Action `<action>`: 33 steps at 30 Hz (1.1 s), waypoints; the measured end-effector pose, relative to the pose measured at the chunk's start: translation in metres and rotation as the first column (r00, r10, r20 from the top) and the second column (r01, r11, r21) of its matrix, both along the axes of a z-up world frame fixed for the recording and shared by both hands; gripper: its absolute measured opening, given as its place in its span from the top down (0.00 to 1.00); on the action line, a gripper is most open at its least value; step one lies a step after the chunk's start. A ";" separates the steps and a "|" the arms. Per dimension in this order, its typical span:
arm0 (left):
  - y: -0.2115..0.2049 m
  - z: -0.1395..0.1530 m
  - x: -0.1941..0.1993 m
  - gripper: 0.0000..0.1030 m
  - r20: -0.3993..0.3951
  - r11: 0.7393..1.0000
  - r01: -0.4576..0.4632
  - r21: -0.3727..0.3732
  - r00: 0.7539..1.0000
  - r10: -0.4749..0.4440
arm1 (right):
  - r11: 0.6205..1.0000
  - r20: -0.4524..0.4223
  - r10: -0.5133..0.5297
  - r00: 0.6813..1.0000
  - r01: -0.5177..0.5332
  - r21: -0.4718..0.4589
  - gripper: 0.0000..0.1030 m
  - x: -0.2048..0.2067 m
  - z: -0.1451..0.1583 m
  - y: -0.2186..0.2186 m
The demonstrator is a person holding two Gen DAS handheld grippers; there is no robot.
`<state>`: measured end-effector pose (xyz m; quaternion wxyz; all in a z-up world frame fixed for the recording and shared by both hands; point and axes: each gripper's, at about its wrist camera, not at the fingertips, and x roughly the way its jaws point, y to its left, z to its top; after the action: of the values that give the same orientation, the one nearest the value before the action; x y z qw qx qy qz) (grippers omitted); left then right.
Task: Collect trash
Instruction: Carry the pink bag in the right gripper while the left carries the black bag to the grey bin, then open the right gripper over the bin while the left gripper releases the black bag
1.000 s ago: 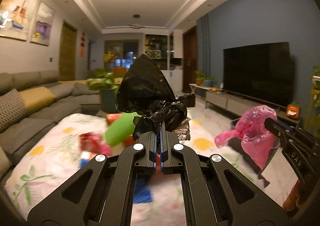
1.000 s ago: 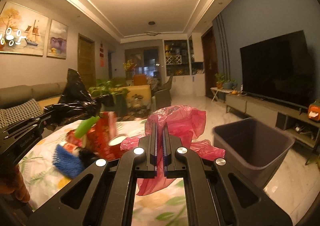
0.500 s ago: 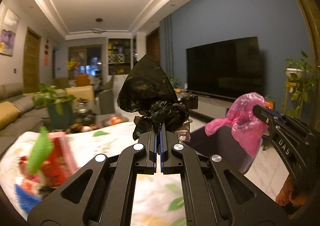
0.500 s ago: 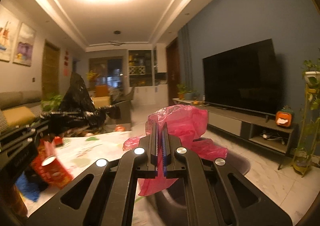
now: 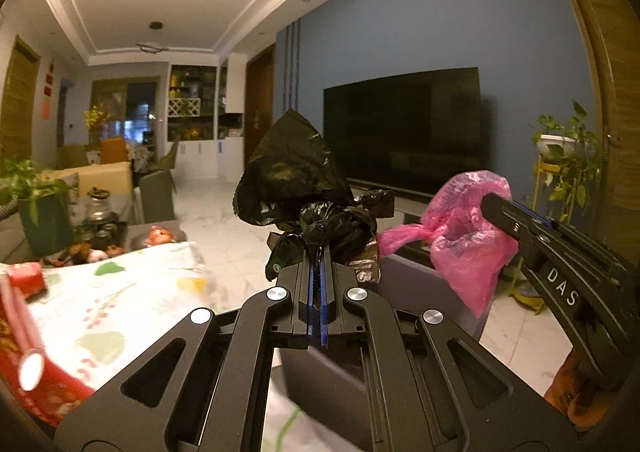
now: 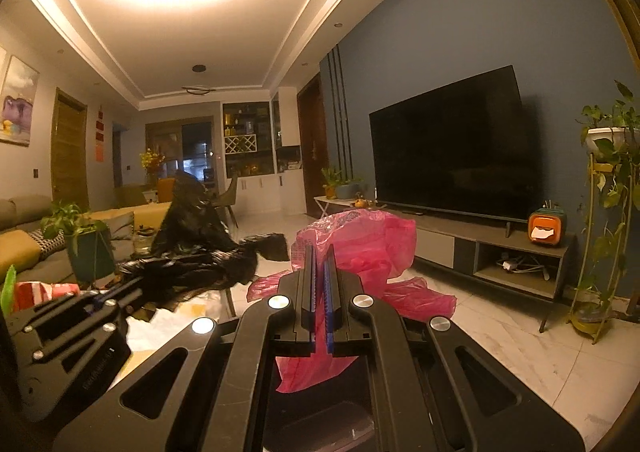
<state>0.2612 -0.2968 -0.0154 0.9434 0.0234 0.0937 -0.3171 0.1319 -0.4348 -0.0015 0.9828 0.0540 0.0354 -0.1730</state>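
Beside table edge, grippers pinch bags over bin.

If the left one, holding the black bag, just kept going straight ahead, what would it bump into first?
Probably the TV on the blue wall. The left hand-held gripper, shut on the black bag, points above the grey bin toward the screen; depth is unclear.

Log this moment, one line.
left claw: shut on black bag | right claw: shut on pink bag | above grey bin
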 end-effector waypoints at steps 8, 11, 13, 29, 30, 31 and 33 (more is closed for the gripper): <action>-0.021 -0.014 0.009 0.98 -0.048 0.999 0.040 0.005 0.998 -0.040 | 1.000 -0.010 -0.010 1.000 0.010 0.003 0.96 0.009 -0.005 -0.011; -0.024 -0.017 0.012 0.98 -0.063 0.999 0.053 0.012 0.997 -0.052 | 1.000 -0.010 -0.001 1.000 0.001 0.005 0.96 0.012 -0.005 -0.014; -0.025 -0.017 0.011 0.98 -0.070 0.998 0.055 0.010 0.996 -0.055 | 1.000 -0.012 0.008 1.000 -0.008 0.003 0.96 0.015 -0.006 -0.016; 0.007 -0.013 0.017 0.27 -0.068 0.997 -0.070 -0.037 0.995 0.068 | 1.000 -0.011 0.001 1.000 -0.001 0.004 0.61 0.018 -0.008 -0.017; 0.011 -0.011 0.016 0.26 -0.070 0.996 -0.079 -0.045 0.995 0.076 | 1.000 -0.008 0.000 1.000 0.000 0.001 0.60 0.017 -0.008 -0.016; 0.015 -0.010 0.016 0.25 -0.074 0.995 -0.087 -0.054 0.994 0.083 | 1.000 -0.006 -0.001 1.000 0.001 0.001 0.58 0.016 -0.006 -0.013; 0.024 -0.007 0.013 0.22 -0.074 0.992 -0.108 -0.063 0.992 0.104 | 1.000 -0.003 0.005 1.000 -0.005 -0.001 0.57 0.014 -0.005 -0.011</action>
<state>0.2743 -0.2725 -0.0225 0.9554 -0.0245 0.1171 -0.2701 0.1462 -0.4456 -0.0063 0.9832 0.0532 0.0372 -0.1706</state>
